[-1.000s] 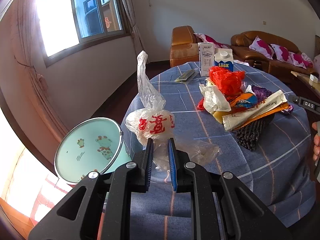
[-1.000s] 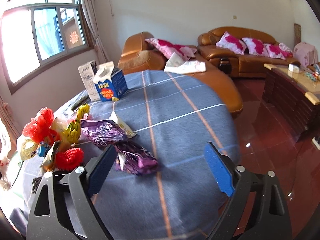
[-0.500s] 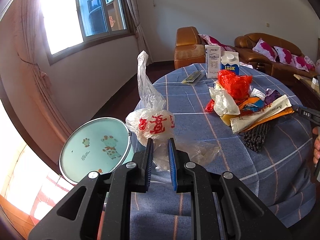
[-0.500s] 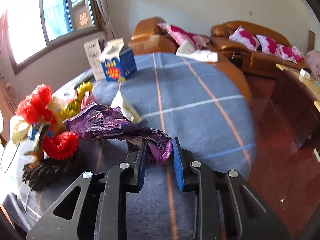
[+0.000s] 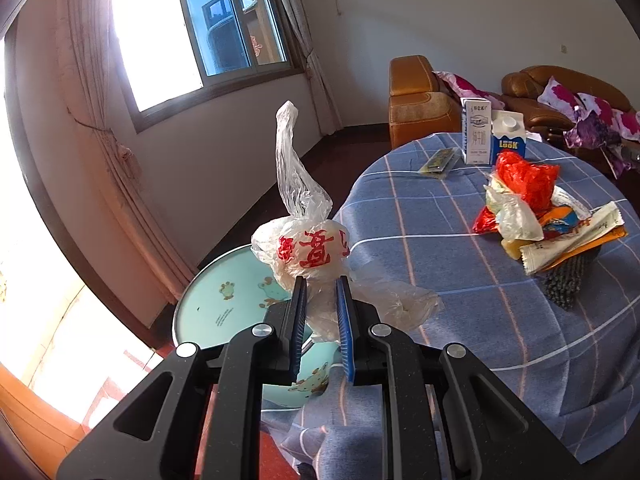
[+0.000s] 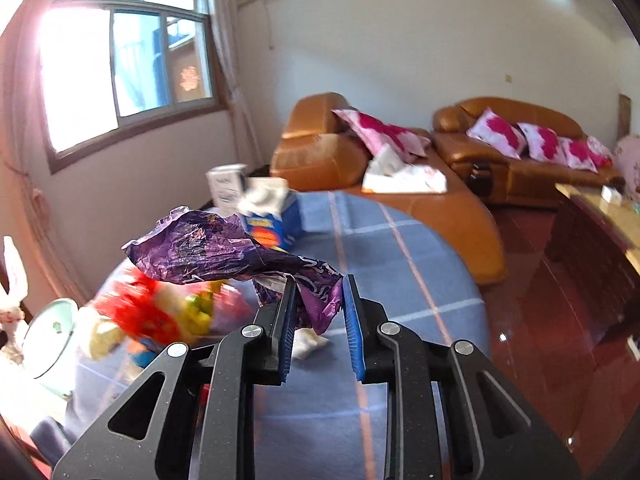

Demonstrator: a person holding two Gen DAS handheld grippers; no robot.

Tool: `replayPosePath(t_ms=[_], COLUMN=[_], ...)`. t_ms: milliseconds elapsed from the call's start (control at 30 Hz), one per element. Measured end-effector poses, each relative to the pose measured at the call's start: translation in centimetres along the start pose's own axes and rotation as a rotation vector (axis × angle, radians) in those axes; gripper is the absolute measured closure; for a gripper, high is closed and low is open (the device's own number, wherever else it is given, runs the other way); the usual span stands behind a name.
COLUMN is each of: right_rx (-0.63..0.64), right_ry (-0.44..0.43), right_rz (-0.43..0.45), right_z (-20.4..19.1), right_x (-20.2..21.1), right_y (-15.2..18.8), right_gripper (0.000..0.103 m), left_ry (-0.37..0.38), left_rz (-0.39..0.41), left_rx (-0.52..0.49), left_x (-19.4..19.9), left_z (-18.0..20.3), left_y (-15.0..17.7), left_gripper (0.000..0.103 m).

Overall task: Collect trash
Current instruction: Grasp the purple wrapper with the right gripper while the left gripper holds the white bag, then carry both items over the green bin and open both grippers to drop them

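My left gripper (image 5: 321, 284) is shut on a clear plastic bag (image 5: 308, 240) with red characters, held over the near-left rim of the round table (image 5: 432, 216); one twisted handle sticks up. My right gripper (image 6: 318, 284) is shut on a crumpled purple wrapper (image 6: 208, 248), lifted clear of the blue checked cloth (image 6: 384, 248). That wrapper (image 5: 592, 136) also shows at the far right of the left wrist view. A heap of trash (image 5: 532, 208) lies on the table: red bag, clear bag, orange and white sachets, a dark knobbly piece.
Two cartons (image 5: 492, 136) and a flat packet (image 5: 438, 160) stand at the table's far side. A round mint-green stool top (image 5: 224, 304) sits below the table on the left. Leather sofas (image 6: 520, 160) with pink cushions line the far wall; a wooden side table (image 6: 600, 224) stands right.
My right gripper closed on the purple wrapper and lifted it off the cloth. The left gripper kept its hold on the plastic bag and shifted left, toward the stool.
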State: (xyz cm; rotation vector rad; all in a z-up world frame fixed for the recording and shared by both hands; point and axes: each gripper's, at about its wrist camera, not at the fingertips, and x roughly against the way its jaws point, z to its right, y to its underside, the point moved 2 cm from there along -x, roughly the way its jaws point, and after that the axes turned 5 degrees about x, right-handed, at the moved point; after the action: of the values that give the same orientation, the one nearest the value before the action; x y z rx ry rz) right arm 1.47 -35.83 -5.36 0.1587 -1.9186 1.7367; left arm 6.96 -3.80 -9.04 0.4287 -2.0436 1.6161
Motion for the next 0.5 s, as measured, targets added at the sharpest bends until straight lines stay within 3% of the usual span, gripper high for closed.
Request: replayPosePath(t_ms=[500], right_rx=[0.185], right_ry=[-0.159], right_rz=[0.030], right_z=[-12.6], right_x=[-1.8], right_y=[-3.2], right_gripper=[0.080], left_ry=[-0.110], left_rz=[-0.039], left_rx=[0.043], left_x=[-2.0], left_z=[-5.9], left_y=[0.6], left_gripper=[0.088])
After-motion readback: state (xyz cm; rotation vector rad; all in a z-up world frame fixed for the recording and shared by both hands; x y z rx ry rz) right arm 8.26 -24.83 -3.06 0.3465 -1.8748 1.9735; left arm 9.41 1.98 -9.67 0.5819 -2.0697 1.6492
